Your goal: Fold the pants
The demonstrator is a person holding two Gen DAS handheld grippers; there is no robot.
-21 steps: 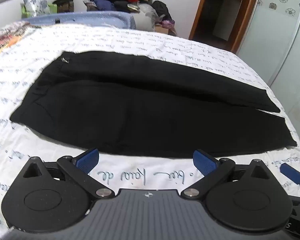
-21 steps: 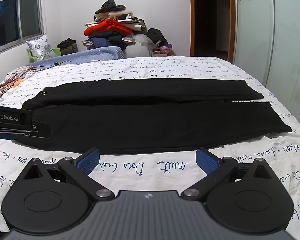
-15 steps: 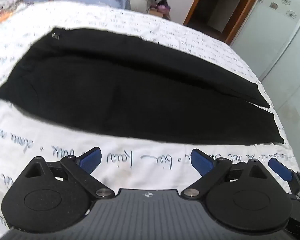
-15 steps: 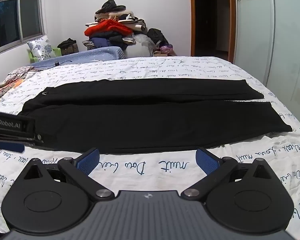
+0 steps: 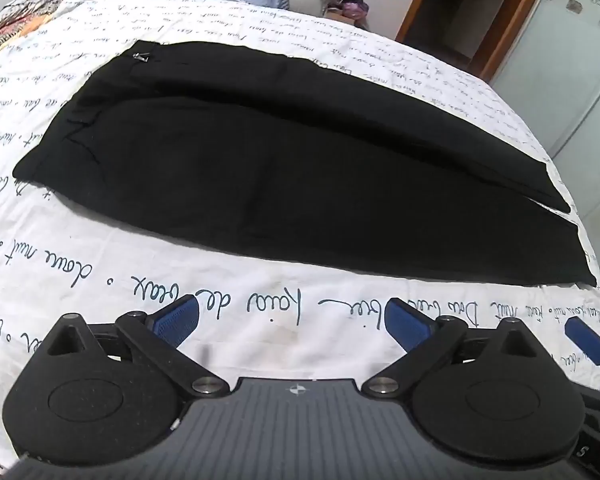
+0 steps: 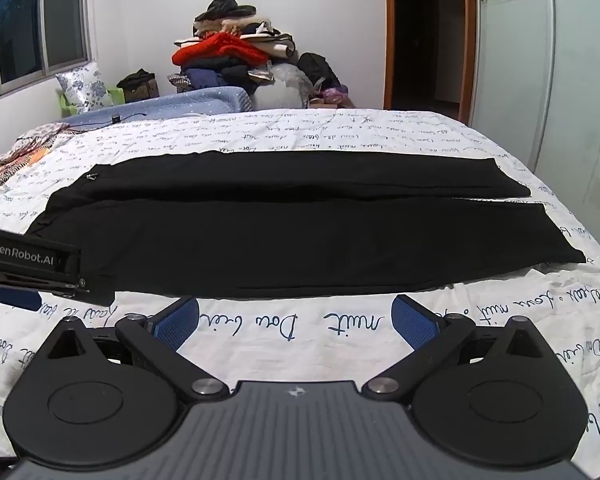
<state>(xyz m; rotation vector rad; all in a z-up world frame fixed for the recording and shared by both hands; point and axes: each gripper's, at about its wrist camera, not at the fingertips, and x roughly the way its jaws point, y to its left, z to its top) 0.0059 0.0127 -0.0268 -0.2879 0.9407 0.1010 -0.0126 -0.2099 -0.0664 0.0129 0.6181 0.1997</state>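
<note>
Black pants (image 5: 284,176) lie flat and spread out on the white bed, waist at the left, both legs side by side running right; they also show in the right wrist view (image 6: 300,232). My left gripper (image 5: 292,316) is open and empty, over bare sheet just short of the pants' near edge. My right gripper (image 6: 296,316) is open and empty, also just short of the near edge. The left gripper's body (image 6: 32,264) shows at the left of the right wrist view, near the waist. A blue fingertip of the right gripper (image 5: 588,340) shows at the right of the left wrist view.
The white sheet with handwriting print (image 6: 300,128) covers the bed. A pile of clothes (image 6: 236,56) stands beyond the far edge. A patterned cloth (image 6: 16,156) lies at the far left. A doorway (image 6: 424,36) and wardrobe (image 6: 560,60) are at the right.
The left gripper has tilted down and moved over the sheet near the pants' near edge. The right gripper has hardly moved. The pants have not moved.
</note>
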